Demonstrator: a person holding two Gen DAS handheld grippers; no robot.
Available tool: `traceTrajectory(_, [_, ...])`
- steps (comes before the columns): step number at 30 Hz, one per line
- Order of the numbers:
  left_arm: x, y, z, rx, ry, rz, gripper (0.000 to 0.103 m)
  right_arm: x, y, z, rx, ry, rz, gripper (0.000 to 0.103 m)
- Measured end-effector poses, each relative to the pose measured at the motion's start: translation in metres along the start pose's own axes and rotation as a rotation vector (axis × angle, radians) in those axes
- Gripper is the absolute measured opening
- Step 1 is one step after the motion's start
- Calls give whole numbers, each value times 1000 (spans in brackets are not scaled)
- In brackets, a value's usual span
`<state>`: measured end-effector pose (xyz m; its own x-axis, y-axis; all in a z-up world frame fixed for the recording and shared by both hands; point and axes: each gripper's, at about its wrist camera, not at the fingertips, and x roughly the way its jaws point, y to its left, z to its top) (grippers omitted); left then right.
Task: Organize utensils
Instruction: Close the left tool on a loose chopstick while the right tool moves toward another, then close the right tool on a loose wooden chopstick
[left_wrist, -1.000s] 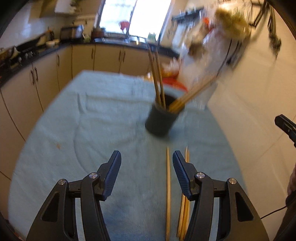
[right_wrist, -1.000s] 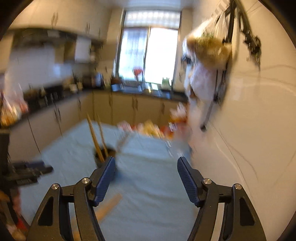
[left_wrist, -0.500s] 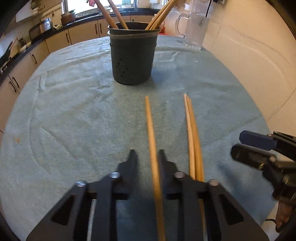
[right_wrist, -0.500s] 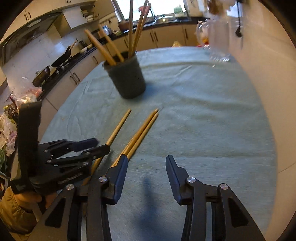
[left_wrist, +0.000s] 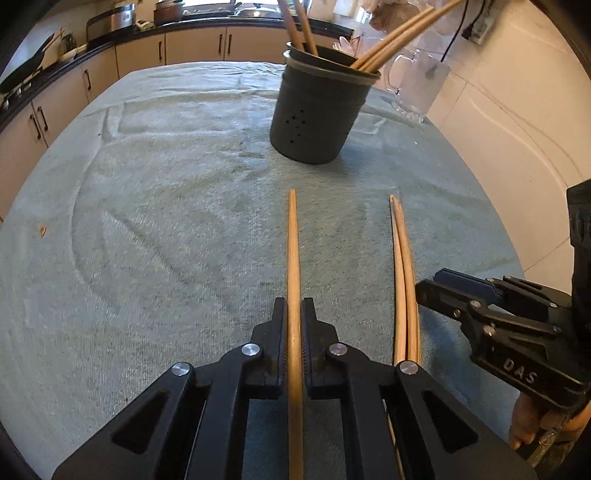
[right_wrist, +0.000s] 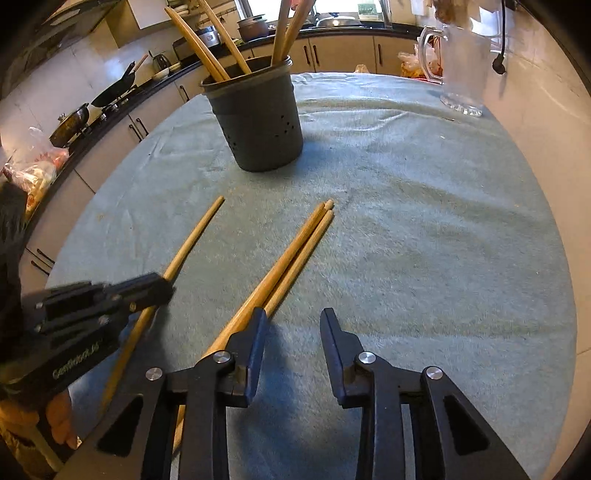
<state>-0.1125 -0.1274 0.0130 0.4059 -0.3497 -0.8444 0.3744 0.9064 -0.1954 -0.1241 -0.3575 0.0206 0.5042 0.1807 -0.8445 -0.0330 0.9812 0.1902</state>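
Observation:
A dark grey utensil holder (left_wrist: 317, 110) with several wooden chopsticks in it stands on the table ahead; it also shows in the right wrist view (right_wrist: 258, 118). My left gripper (left_wrist: 294, 314) is shut on a single wooden chopstick (left_wrist: 293, 243) that lies on the cloth; the same chopstick shows in the right wrist view (right_wrist: 192, 240). A pair of chopsticks (left_wrist: 402, 266) lies to its right, side by side. My right gripper (right_wrist: 293, 317) is open and empty, its left finger right beside that pair (right_wrist: 295, 247).
A teal cloth (left_wrist: 166, 184) covers the round table. A glass jug (right_wrist: 461, 62) stands at the far right near the tiled wall. Kitchen counters and cabinets (left_wrist: 147, 44) run behind and to the left.
Both grippers came down to the table. My left gripper closed on the single chopstick. My right gripper moved in beside the pair and stays open.

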Motion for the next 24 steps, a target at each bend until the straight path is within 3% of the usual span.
traceTrajectory(5, [-2, 10, -3, -25, -1, -17, 8, 7, 7, 8, 2, 5, -9, 33])
traceTrajectory(8, [-2, 11, -3, -35, -2, -32, 8, 13, 20, 12, -46, 10, -93, 32])
traceTrajectory(10, [-4, 12, -4, -36, -3, -35, 8, 16, 27, 14, -75, 11, -144, 27])
traceTrajectory(11, [-4, 12, -5, -37, -2, -39, 8, 16, 28, 14, -81, 12, -158, 19])
traceTrajectory(15, [-3, 21, -1, -85, 31, -84, 8, 11, 13, 12, -54, 41, -130, 11])
traceTrajectory(21, [0, 26, 8, -123, 123, -109, 8, -3, -27, 6, -23, 84, -193, 11])
traceTrajectory(24, [6, 23, 17, -112, 172, -94, 8, -6, -44, 9, 20, 101, -184, 11])
